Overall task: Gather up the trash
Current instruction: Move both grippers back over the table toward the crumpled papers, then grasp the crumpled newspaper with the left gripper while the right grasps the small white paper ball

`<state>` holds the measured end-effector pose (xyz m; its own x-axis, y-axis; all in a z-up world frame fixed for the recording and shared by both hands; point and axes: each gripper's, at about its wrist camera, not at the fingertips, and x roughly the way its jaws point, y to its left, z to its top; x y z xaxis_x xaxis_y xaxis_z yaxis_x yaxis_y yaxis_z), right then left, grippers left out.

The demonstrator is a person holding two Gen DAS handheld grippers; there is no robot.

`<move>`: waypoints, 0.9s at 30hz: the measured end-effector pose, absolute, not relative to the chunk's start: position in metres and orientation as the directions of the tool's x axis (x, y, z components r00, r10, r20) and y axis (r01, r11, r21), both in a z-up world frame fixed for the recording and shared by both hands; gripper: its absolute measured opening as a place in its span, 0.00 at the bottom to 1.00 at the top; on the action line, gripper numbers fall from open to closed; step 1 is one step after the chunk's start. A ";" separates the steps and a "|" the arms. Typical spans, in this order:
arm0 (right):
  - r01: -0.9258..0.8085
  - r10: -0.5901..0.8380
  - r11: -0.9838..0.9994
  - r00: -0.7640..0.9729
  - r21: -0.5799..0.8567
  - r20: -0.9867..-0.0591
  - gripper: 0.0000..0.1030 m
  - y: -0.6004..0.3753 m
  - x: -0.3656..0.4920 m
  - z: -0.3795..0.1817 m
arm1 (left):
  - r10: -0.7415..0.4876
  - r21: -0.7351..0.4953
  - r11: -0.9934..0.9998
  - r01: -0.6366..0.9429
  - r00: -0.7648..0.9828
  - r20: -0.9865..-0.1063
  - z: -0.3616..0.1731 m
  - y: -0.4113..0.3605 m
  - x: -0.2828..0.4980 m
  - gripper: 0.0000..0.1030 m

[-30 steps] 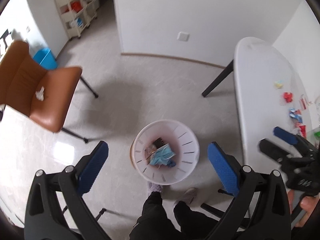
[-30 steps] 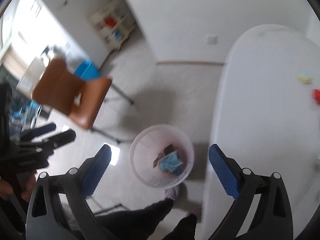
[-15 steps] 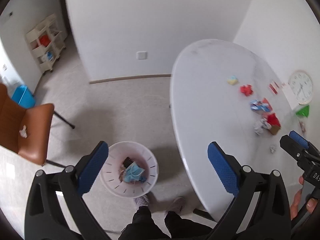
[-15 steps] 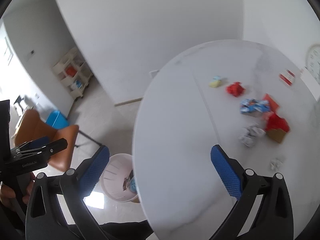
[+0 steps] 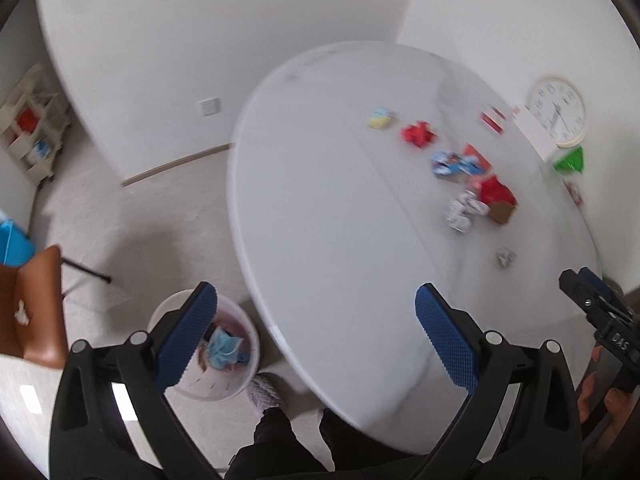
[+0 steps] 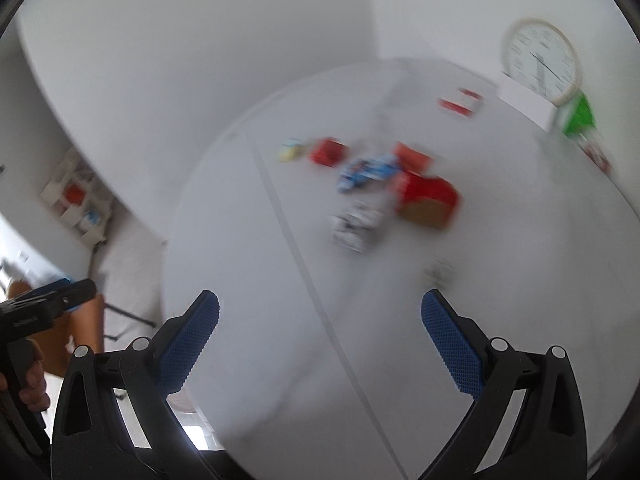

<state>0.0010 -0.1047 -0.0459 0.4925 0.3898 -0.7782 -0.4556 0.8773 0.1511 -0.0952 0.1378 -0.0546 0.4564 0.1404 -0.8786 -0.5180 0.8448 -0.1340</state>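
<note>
Trash lies on the white oval table [image 5: 320, 208]: a crumpled white-grey wrapper [image 5: 464, 210], a small grey scrap [image 5: 506, 258], a red-and-brown box [image 5: 498, 198], a blue-white wrapper [image 5: 452, 162], a red crumple [image 5: 418, 134] and a yellow piece [image 5: 380, 118]. The same pile shows blurred in the right wrist view, with the wrapper [image 6: 356, 226] and red box [image 6: 428, 198]. A white bin [image 5: 236, 388] with a blue mask stands on the floor left of the table. My left gripper [image 5: 316, 340] is open and empty above the table's near edge. My right gripper [image 6: 320, 344] is open and empty over the table.
A round clock [image 5: 558, 110], a white box and a green item [image 5: 570, 160] stand at the table's far right. A brown chair [image 5: 36, 308] is at the left. A shelf cart [image 5: 28, 132] stands by the wall. The person's feet [image 5: 264, 394] are beside the bin.
Both grippers swung from the bin toward the table and the trash pile. The right one has moved closer to the trash. Both stay open and empty.
</note>
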 end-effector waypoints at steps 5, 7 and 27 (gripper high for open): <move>-0.348 0.326 0.924 0.508 0.156 -0.797 0.97 -0.147 0.024 -0.065 | 0.082 -0.141 0.903 -0.406 0.485 -0.871 -0.067 0.104 -0.040 0.92; -0.320 0.311 0.934 0.509 0.159 -0.803 0.97 -0.159 0.030 -0.070 | 0.052 -0.147 0.925 -0.350 0.499 -0.865 -0.075 0.088 -0.012 0.92; -0.183 0.232 0.969 0.430 0.168 -0.873 0.97 -0.217 0.111 -0.138 | 0.052 0.018 0.995 -0.096 0.360 -0.932 -0.204 0.005 0.193 0.68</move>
<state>0.1111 -0.2172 -0.1378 0.4295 0.2323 -0.8727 -0.1829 0.9687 0.1678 0.1930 0.0045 -0.2036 0.3598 0.0516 -0.9316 -0.0958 0.9952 0.0181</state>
